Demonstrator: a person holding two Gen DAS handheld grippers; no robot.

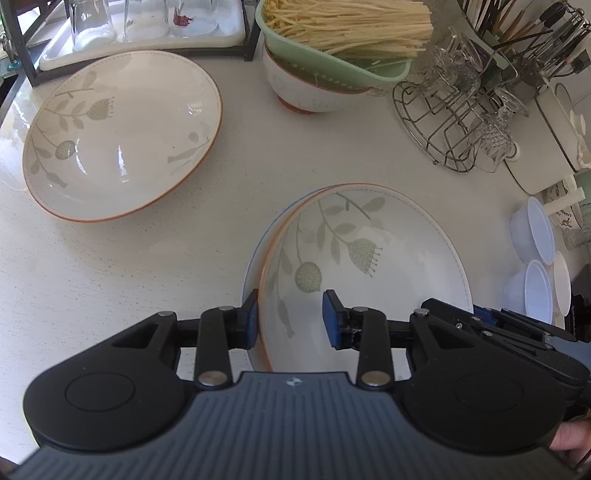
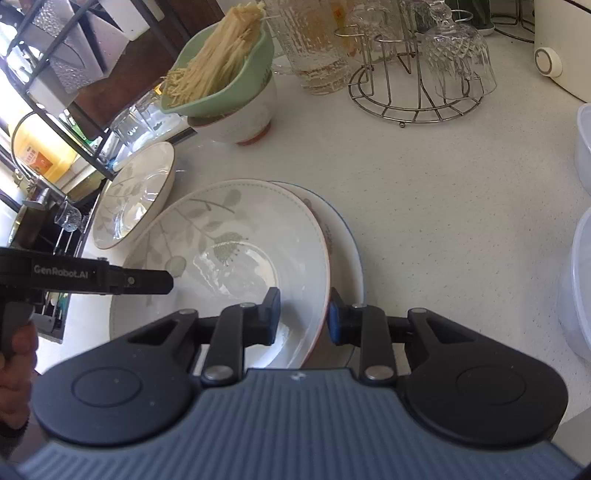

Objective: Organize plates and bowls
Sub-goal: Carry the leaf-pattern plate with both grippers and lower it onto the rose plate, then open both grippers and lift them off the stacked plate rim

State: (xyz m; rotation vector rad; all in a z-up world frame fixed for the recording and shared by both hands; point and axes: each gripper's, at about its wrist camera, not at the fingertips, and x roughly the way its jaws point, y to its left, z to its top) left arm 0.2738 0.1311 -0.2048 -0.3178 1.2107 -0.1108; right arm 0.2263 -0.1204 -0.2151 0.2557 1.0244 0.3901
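Observation:
A shallow white bowl with a grey leaf pattern and an orange rim [image 1: 369,258] [image 2: 221,258] sits over a blue-rimmed plate [image 1: 248,280] [image 2: 347,236], which peeks out beneath it. My left gripper [image 1: 291,321] straddles the bowl's left rim, one pad outside and one inside, shut on it. My right gripper [image 2: 303,319] clamps the opposite rim the same way. A second matching leaf bowl [image 1: 122,133] [image 2: 136,199] rests on the white counter to the left, apart from both grippers.
A green colander of noodles [image 1: 332,37] sits in a white bowl [image 1: 306,92] at the back. A wire rack with glasses [image 1: 443,125] and translucent plastic containers [image 1: 535,236] stand on the right. A black shelf with glasses [image 1: 147,22] lines the back left.

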